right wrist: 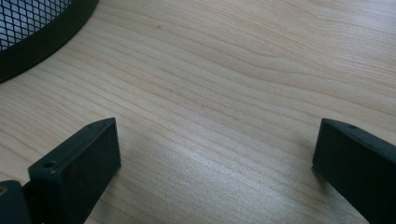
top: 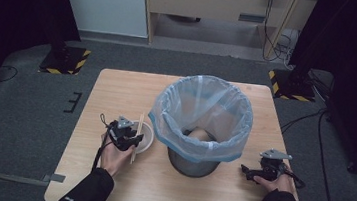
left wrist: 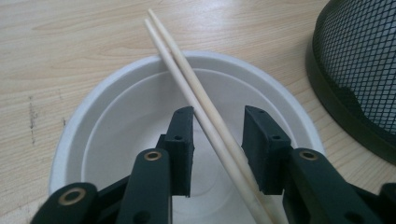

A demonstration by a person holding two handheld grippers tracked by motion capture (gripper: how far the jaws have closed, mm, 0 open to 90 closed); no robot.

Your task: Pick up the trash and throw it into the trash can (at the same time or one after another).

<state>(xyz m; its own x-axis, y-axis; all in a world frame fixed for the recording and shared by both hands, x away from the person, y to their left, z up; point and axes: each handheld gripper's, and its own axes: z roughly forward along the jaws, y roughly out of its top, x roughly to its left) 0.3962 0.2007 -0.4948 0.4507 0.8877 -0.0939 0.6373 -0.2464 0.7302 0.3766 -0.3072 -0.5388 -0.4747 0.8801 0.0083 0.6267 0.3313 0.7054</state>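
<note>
At the left of the light wooden table, the left gripper was held over a round white paper bowl. A pair of pale wooden chopsticks lay across the bowl's rim and passed between the jaws, which stood apart and were not seen pressing on them. In the middle stood a black mesh waste bin lined with a translucent blue bag. At the right, the right gripper was spread wide over bare wood.
</note>
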